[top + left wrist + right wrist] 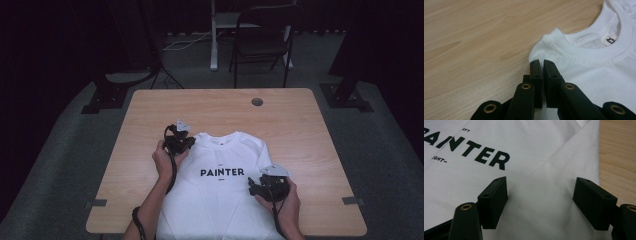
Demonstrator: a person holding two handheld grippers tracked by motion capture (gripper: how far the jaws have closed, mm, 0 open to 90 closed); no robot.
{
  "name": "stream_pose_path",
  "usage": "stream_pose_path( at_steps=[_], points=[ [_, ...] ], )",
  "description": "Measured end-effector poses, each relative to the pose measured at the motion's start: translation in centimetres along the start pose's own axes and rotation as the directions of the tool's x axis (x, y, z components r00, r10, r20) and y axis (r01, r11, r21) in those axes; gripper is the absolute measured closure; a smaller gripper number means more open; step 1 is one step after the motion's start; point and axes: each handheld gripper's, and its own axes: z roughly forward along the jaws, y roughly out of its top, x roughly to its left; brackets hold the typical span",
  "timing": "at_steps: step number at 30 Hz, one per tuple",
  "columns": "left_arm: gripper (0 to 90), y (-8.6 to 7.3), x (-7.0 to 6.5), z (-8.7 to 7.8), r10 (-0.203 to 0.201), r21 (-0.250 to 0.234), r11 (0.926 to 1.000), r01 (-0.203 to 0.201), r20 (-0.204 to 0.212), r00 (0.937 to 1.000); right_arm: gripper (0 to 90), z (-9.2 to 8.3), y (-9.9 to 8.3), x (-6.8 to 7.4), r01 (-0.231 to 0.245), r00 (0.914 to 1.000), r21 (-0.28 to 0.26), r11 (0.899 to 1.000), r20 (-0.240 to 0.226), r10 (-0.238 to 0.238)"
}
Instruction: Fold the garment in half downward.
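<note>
Two grippers on white T-shirt, flat at frame centre, unfolded. Left gripper pinched shut on shoulder fabric; right gripper wide open over sleeve. Folding remains.

The high view looks forward and down on the whole bench. Each gripper view sits close above the white shirt, which all three share.

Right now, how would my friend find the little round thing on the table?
Start at the light wooden table and go past the white PAINTER T-shirt to the far edge. The small dark round hole cap lies there, right of the middle. It's the sole round spot in the bare wood.
</note>
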Motion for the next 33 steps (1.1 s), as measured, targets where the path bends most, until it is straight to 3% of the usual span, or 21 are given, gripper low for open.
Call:
stream_pose_path(
  at_steps=[9,16,19,29,33],
  points=[
    [87.1,0.7,-0.2,-1.7,-0.003,-0.06,0.9982,0.004,0.01,0.9999,26.3,-0.1,0.1,0.2,0.011,0.9998,0.002,1.0,0.014,-0.011],
    [87.1,0.6,-0.4,-1.7,-0.01,-0.067,0.9977,0.011,0.012,0.9999,25.5,-0.4,1.2,-0.4,0.016,0.9996,-0.031,0.999,-0.025,-0.017],
    [87.1,0.5,-0.3,-1.5,-0.024,-0.065,0.9976,0.025,0.015,0.9996,25.5,0.1,2.5,-1.2,0.01,0.999,-0.045,0.999,-0.042,-0.012],
    [87.1,0.4,-0.2,-0.9,-0.03,-0.041,0.9987,0.03,0.019,0.9994,25.5,4.3,7.8,-4.5,-0.003,0.9909,0.014,1.0,-0.134,0.005],
    [87.1,0.4,-0.1,-0.9,-0.027,-0.034,0.999,0.028,0.021,0.9994,25.3,5.9,9.3,-5.5,0.008,0.9893,0.046,0.999,-0.146,-0.001]
  ],
)
